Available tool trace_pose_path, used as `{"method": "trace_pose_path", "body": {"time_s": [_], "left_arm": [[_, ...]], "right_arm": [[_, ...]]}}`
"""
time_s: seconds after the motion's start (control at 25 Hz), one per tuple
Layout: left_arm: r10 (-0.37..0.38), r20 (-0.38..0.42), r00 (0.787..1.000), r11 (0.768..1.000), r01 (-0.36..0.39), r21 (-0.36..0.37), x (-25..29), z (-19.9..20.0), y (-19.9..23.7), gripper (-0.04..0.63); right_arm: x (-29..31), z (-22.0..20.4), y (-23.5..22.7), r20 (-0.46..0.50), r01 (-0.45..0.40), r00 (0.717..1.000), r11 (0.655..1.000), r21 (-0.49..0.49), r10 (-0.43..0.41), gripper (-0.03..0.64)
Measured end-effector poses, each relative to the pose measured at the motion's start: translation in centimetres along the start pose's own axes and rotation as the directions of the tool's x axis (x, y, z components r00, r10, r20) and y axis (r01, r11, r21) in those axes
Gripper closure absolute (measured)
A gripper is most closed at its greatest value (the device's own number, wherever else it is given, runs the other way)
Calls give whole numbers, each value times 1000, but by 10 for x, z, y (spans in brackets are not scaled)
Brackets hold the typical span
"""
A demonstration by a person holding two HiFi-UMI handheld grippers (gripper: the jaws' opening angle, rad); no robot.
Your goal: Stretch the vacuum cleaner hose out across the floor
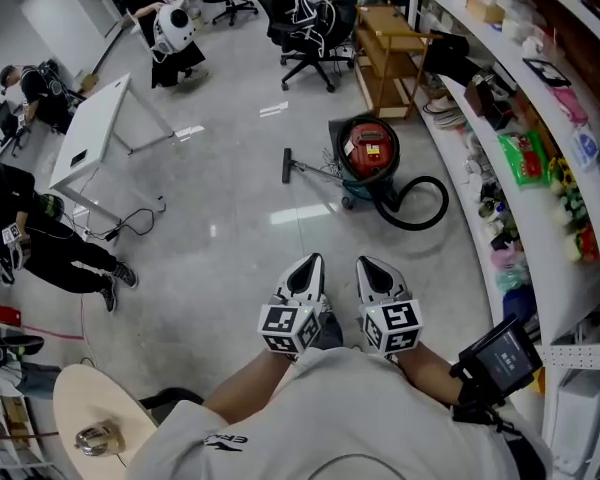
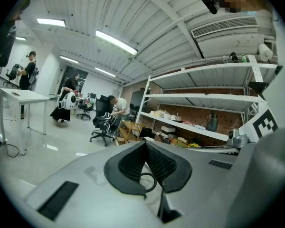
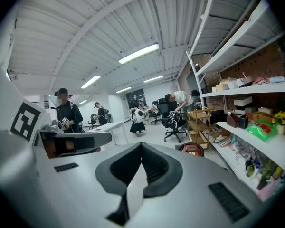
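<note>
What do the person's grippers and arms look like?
The left gripper and right gripper are light grey shells with black ribbed pads. Each carries a cube of black-and-white square markers. The person wears a pale T-shirt; a black screen device sits on the right forearm.

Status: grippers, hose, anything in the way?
Left hand-held gripper and right hand-held gripper shut, empty. Hose looped beside red vacuum cleaner, untouched. Nothing between grippers and it.

Open floor [image 1: 242, 208] lies on the near side of the vacuum cleaner [image 1: 370, 148] and far to its left, up to the white table [image 1: 90, 138]. Its hose [image 1: 420, 203] loops just beside it. The shelf rack [image 1: 477, 230] stands close on its right, and behind it a wooden cart [image 1: 388, 53] and an office chair [image 1: 310, 33].
</note>
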State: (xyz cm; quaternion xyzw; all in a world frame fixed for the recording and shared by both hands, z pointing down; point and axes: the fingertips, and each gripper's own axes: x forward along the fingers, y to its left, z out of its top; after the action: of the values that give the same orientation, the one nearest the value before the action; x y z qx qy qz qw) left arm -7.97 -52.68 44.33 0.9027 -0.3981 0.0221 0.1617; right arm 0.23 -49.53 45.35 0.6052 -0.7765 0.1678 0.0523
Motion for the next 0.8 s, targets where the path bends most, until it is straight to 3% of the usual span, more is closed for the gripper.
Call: {"method": "trace_pose_path", "body": {"time_s": [0.36, 0.8], "left_arm": [[-80, -6, 997, 997, 80, -5, 86, 44, 56, 594], [-129, -25, 991, 991, 129, -25, 148, 67, 144, 594]], "right_arm": [[91, 51, -29, 15, 69, 998, 998, -4, -69, 615], [192, 73, -31, 2, 134, 991, 991, 0, -134, 615]]}}
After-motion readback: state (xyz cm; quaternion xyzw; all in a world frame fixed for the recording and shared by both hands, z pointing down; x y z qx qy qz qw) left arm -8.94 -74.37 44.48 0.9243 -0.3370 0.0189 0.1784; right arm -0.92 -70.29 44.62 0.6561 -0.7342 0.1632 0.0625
